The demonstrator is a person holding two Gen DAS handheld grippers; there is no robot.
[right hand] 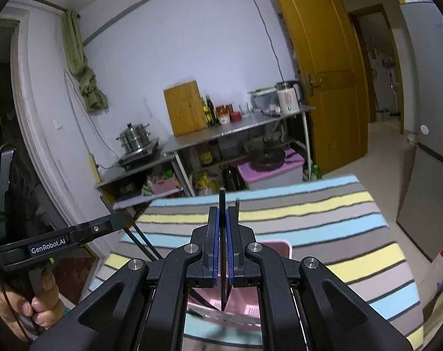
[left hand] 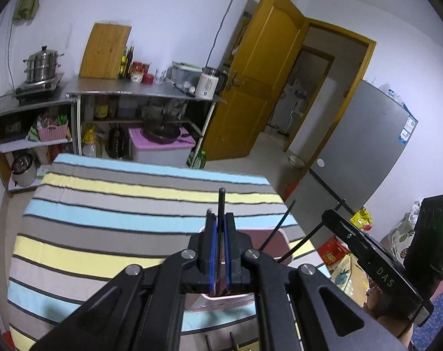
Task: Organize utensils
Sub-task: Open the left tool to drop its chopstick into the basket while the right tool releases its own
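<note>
Left wrist: left gripper (left hand: 220,219) pinches thin black chopstick (left hand: 221,201) | right gripper (right hand: 221,219) likewise | pink slotted basket (right hand: 280,248)

The pink holder (left hand: 275,235) sits mostly hidden behind the gripper linkage.

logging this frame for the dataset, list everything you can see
chopstick: 2, black, one clamped in each gripper
utensil holder: 1, pink, on the table under the grippers
tablecloth: 1, blue, yellow and grey stripes, on the table
cutting board: 1, wooden, against the wall on the steel counter
steamer pot: 1, steel, on the stove
kettle: 1, white, counter end
door: 1, yellow, open
fridge: 1, grey, right
left gripper: 1, black, shut
right gripper: 1, black, shut
</note>
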